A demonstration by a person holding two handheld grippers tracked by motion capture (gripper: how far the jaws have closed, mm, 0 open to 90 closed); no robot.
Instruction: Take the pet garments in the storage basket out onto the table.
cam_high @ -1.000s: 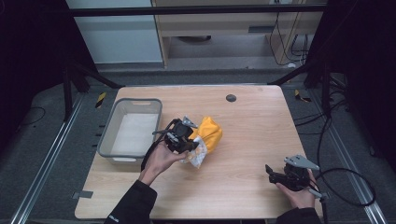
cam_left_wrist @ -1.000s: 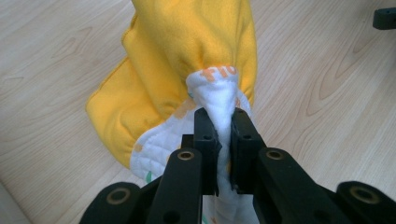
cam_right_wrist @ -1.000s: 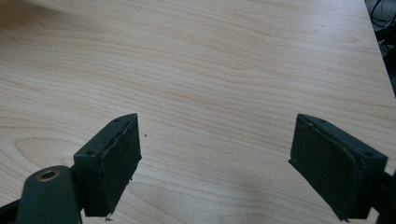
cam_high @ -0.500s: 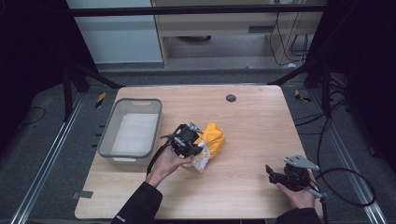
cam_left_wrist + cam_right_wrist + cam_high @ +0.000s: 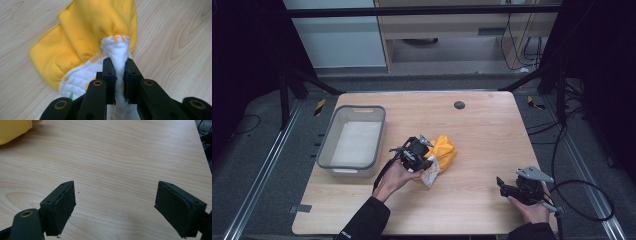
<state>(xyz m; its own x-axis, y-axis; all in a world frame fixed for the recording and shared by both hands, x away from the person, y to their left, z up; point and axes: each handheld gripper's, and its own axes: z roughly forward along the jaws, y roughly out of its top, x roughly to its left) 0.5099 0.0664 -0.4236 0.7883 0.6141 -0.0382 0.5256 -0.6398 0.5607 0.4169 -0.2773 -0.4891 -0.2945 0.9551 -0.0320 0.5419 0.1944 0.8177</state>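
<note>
A yellow cloth (image 5: 445,150) with a white printed underside lies bunched near the middle of the wooden table (image 5: 492,130). My left gripper (image 5: 424,161) is at the cloth's near-left edge, shut on a raised white fold. In the left gripper view the yellow cloth (image 5: 87,30) spreads beyond my left gripper (image 5: 117,63), whose pads pinch the fold. The jaws have just opened a touch, and the fold is still squeezed between them. My right gripper (image 5: 502,184) rests at the table's front right, open. In its own view the right gripper (image 5: 115,195) has bare wood between wide-apart pads.
A grey plastic bin (image 5: 326,147) with a white bottom stands at the left of the table. A small dark round spot (image 5: 459,105) marks the far middle of the tabletop. Cables trail off the right side.
My left hand has come down and slightly right toward the table's front, bringing the pinched cloth with it. The cloth now lies lower and flatter. The right hand has not moved.
</note>
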